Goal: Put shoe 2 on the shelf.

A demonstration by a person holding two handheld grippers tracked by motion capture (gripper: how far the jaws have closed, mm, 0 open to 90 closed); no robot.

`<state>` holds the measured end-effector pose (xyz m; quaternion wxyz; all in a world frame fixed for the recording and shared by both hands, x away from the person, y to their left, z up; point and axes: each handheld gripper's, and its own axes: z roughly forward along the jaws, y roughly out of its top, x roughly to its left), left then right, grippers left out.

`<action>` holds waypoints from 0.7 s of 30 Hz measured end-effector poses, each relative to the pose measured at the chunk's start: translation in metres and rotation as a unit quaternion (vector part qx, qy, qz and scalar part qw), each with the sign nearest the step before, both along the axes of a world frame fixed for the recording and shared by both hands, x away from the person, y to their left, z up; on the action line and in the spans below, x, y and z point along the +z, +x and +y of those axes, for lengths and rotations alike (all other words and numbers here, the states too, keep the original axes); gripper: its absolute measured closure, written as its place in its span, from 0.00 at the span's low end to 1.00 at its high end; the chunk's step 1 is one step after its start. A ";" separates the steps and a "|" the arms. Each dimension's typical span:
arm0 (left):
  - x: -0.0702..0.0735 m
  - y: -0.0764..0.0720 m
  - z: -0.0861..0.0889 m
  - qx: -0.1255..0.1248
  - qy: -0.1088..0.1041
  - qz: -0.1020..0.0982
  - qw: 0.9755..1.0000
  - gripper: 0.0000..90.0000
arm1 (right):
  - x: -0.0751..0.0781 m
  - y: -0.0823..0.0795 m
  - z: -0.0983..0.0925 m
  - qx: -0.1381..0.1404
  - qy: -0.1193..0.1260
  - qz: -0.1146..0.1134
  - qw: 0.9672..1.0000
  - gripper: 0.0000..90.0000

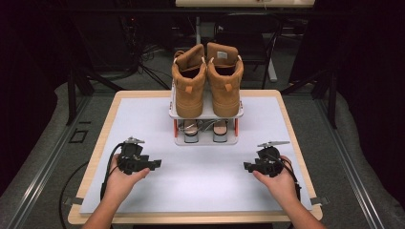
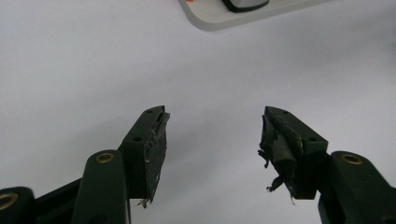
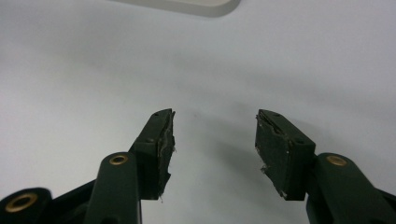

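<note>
The left gripper and right gripper sit low over the white mat, well apart, each in one hand. Both have jaws spread with nothing between them. The rack stands at mid-table beyond them, two tan boots on top, sandals on the lower shelf.

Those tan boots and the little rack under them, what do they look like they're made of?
The tan boots look like matte suede or nubuck: soft, dull, no shine. The rack looks like smooth white plastic shelves on orange-red posts, though the posts' material is unclear.
</note>
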<state>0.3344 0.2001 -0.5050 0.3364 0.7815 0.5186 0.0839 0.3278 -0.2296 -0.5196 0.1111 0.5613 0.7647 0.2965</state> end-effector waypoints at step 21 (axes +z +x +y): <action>-0.038 -0.029 0.017 0.019 -0.007 -0.051 0.998 0.45 | -0.031 -0.031 0.000 -0.011 0.014 -0.072 0.997 0.51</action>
